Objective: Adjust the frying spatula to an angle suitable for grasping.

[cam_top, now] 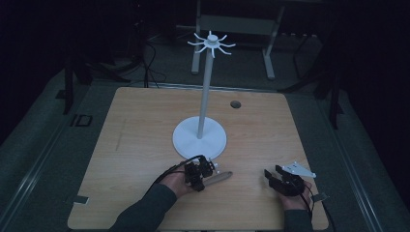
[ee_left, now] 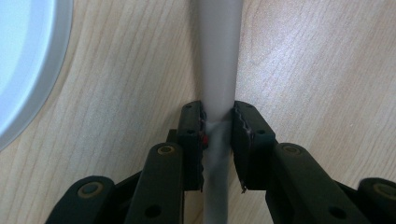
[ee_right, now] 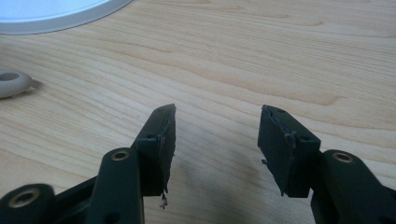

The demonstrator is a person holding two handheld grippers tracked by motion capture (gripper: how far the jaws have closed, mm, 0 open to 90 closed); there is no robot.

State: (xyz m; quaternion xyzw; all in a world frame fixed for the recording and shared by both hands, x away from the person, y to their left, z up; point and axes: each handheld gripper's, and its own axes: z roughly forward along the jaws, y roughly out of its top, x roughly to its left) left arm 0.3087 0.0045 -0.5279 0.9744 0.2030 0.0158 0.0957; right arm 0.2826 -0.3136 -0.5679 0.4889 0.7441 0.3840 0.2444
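Observation:
A slim grey handle (cam_top: 221, 177) lies flat on the wooden table (cam_top: 140, 145), just in front of the white stand's round base (cam_top: 199, 137). My left gripper (cam_top: 208, 175) is shut on the handle; in the left gripper view the jaws of the left gripper (ee_left: 218, 114) press both sides of the grey handle (ee_left: 215, 65). My right gripper (cam_top: 272, 173) rests low over bare wood at the right. Its jaws stand apart, and nothing is between them in the right gripper view, where the right gripper (ee_right: 217, 116) faces the table. The handle's rounded end (ee_right: 10, 82) lies far left there.
The white stand has a tall pole (cam_top: 205, 92) topped by a ring of hooks (cam_top: 212, 43). Its base edge (ee_left: 28, 70) is close to the left gripper. A small round hole (cam_top: 235, 104) sits in the table's far side. Dark floor and a bench frame lie beyond.

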